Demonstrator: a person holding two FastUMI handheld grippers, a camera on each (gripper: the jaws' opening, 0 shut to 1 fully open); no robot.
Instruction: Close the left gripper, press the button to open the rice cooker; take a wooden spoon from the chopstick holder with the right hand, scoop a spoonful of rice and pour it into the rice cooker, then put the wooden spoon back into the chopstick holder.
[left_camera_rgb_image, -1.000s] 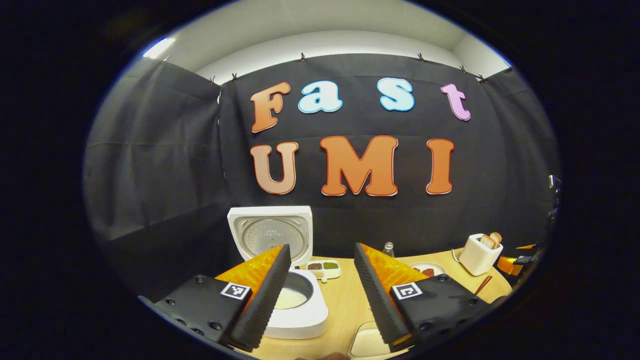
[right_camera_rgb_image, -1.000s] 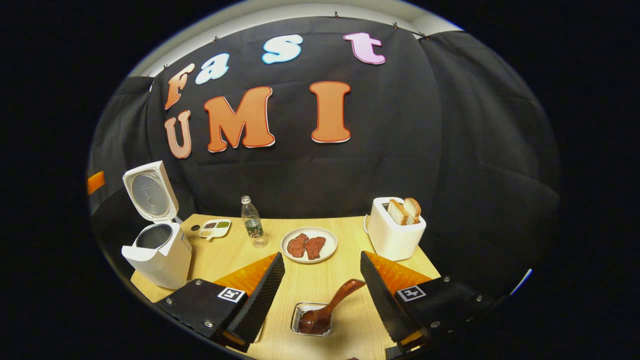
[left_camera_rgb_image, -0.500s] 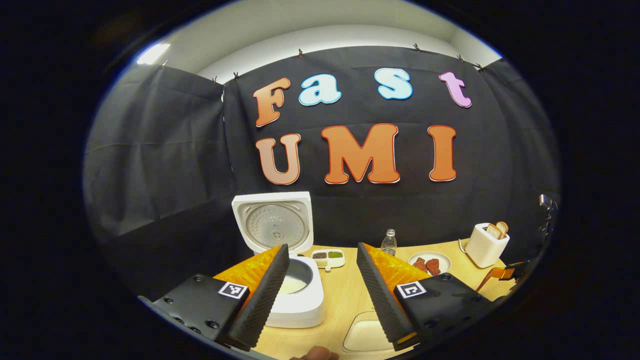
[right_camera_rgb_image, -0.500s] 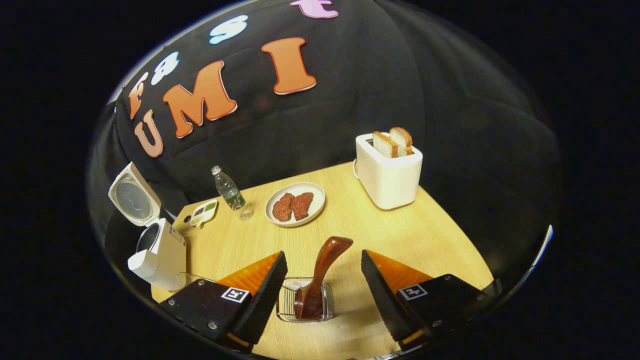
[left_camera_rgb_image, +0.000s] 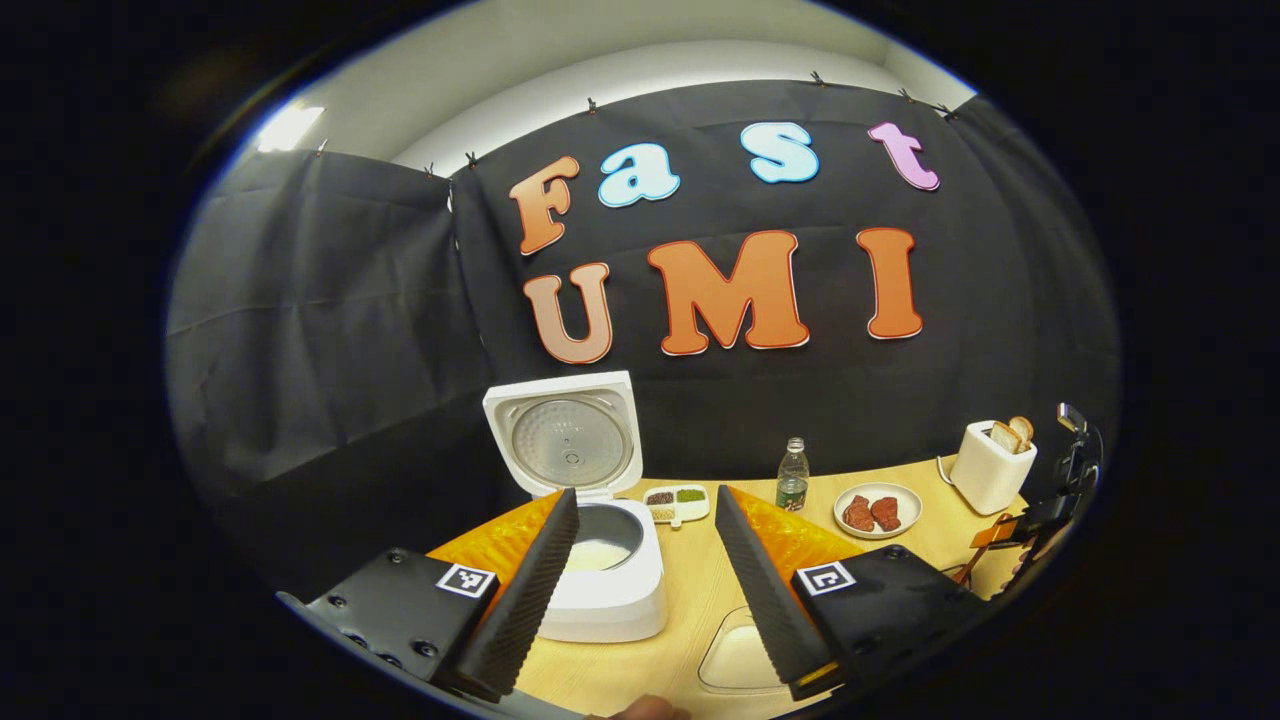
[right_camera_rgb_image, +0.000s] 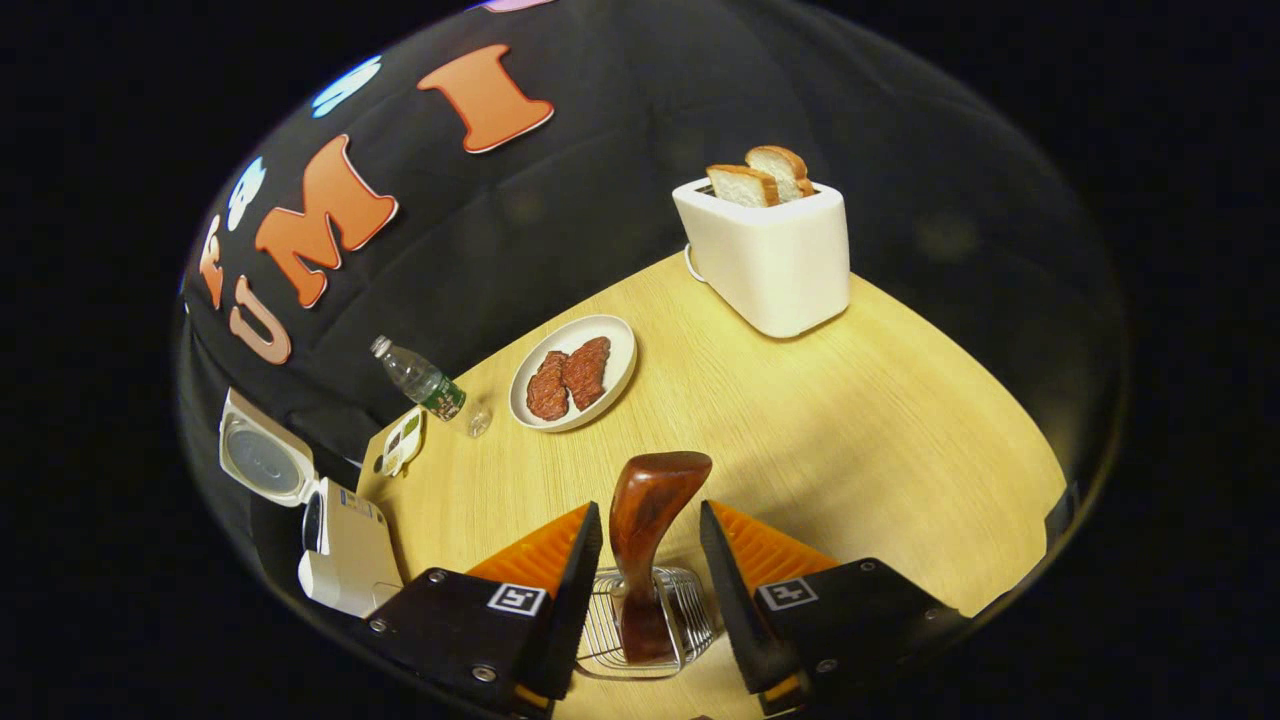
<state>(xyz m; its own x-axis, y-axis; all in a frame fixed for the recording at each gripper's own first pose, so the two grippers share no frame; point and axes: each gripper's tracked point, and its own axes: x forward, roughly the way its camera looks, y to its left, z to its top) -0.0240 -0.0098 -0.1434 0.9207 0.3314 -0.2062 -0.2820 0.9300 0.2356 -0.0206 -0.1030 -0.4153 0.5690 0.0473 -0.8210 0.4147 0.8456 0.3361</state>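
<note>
We see a glossy reddish-brown wooden spoon (right_camera_rgb_image: 648, 520), silver wire chopstick holder (right_camera_rgb_image: 680, 610), white rice cooker (left_camera_rgb_image: 610, 590), pale wood-grain table (right_camera_rgb_image: 850, 430).

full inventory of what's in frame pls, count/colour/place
rice cooker: 1, white, lid up, table's left end
wooden spoon: 1, dark brown, standing in the holder
chopstick holder: 1, wire, table's near edge
toaster: 1, white, two bread slices in it, far right
plate: 1, white, two brown meat pieces on it, mid table
bottle: 1, clear, left of plate
divided dish: 1, white, beside cooker
table: 1, light wood
left gripper: open, before cooker
right gripper: fingers flank the spoon handle, not touching
</note>
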